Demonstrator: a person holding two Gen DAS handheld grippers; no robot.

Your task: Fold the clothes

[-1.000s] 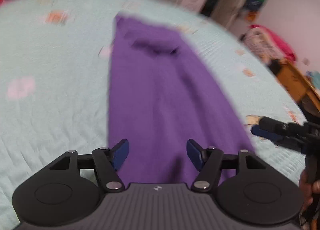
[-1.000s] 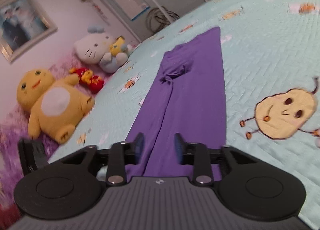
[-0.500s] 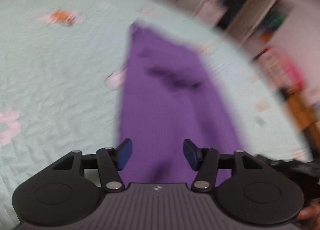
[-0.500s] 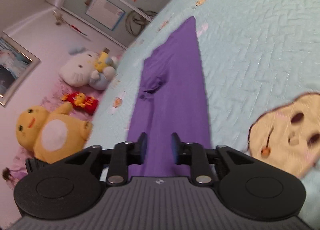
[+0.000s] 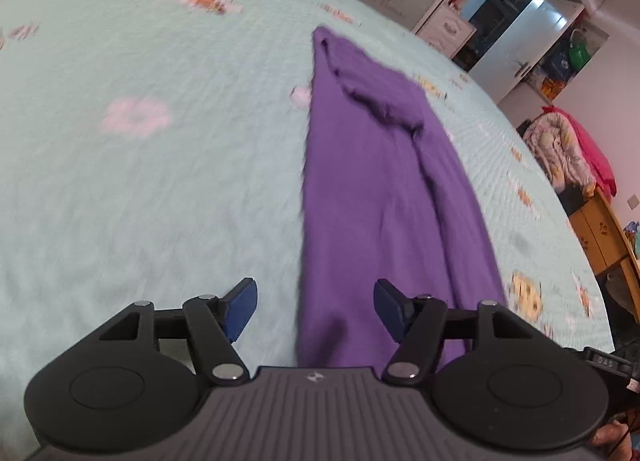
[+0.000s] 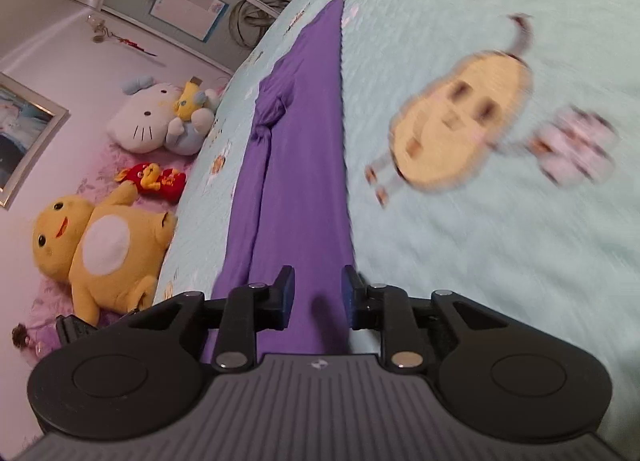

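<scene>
A long purple garment (image 5: 372,197) lies stretched in a narrow strip on the pale green quilted bedspread (image 5: 160,189), running from bottom centre toward the upper middle of both frames, with a bunched crease in its upper part. The left gripper (image 5: 315,311) hovers over its near end, blue-padded jaws spread wide and holding nothing. The right gripper (image 6: 316,297) sits over the same end, jaws parted by a narrower gap, also gripping nothing. A yellow plush toy (image 6: 96,245) lies at the left, a white cat plush (image 6: 148,121) above it.

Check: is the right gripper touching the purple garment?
Cannot tell. Right wrist view: right gripper open above purple garment; neither contact nor gap shows plainly.
</scene>
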